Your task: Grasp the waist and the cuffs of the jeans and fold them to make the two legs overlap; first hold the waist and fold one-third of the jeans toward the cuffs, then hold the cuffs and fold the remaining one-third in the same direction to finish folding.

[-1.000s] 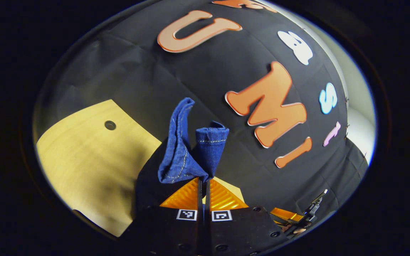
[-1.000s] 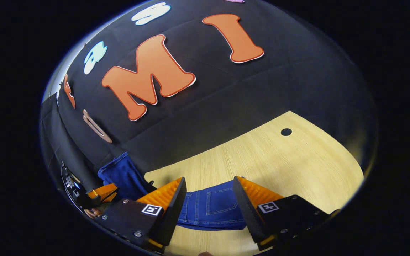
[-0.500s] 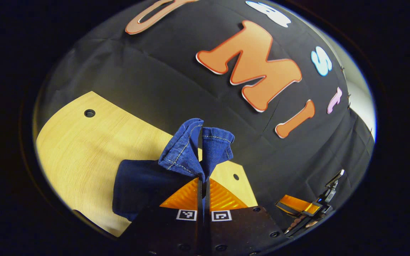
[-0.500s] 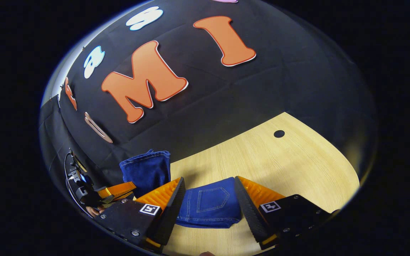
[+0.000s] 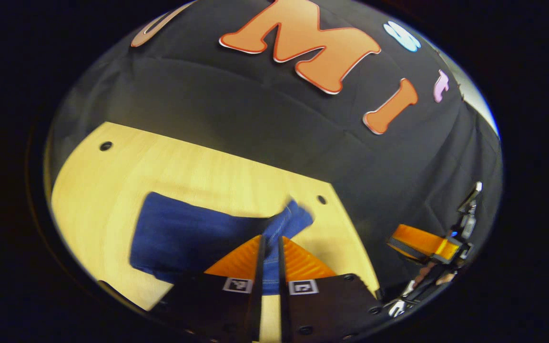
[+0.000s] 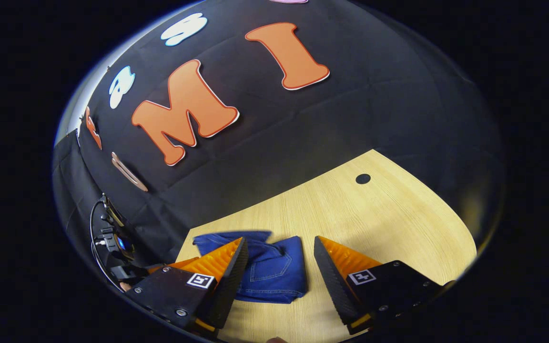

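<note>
While my left gripper (image 5: 269, 247) has its jaws nearly closed on a blue denim cuff edge, the dark blue denim jeans (image 5: 193, 236) lie as a compact folded bundle on the pale wooden desk (image 5: 127, 166). My right gripper (image 6: 278, 259) hovers over that bundle with jaws wide apart, holding nothing. I judge the last third is being laid down; releasing the cuff is what remains. Round holes (image 6: 363, 179) dot the desk, the black cloth wall (image 6: 350, 124) stands behind, and nothing blocks the way.
</note>
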`<control>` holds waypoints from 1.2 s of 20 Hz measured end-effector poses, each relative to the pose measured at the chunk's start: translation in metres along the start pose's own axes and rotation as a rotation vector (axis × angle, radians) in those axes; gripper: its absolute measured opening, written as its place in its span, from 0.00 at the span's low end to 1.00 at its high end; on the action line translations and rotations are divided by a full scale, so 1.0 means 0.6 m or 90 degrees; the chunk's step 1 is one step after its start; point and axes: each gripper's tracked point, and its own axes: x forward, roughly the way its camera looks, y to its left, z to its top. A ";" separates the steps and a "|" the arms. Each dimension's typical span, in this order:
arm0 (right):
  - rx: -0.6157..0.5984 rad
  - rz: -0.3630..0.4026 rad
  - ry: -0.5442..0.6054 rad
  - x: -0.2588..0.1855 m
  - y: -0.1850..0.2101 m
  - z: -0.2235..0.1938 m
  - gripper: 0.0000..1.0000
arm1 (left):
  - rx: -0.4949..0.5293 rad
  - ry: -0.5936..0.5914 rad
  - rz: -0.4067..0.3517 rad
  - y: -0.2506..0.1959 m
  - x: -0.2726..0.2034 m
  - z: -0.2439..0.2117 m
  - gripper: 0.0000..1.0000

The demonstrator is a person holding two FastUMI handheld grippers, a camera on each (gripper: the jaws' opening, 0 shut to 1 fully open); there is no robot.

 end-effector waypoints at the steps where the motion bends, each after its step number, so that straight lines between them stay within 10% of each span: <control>1: 0.000 0.005 0.000 0.002 -0.001 0.002 0.87 | 0.007 -0.010 -0.012 -0.016 -0.014 0.007 0.33; 6: -0.001 0.012 -0.025 0.008 0.011 0.022 0.87 | 0.087 -0.074 0.002 -0.036 -0.063 0.055 0.44; 9: -0.045 0.010 -0.046 0.005 0.034 0.034 0.87 | 0.172 -0.123 0.043 -0.030 -0.095 0.095 0.90; 24: -0.262 0.045 -0.310 -0.074 0.231 0.151 0.96 | 0.352 -0.433 0.185 -0.013 -0.306 0.264 0.96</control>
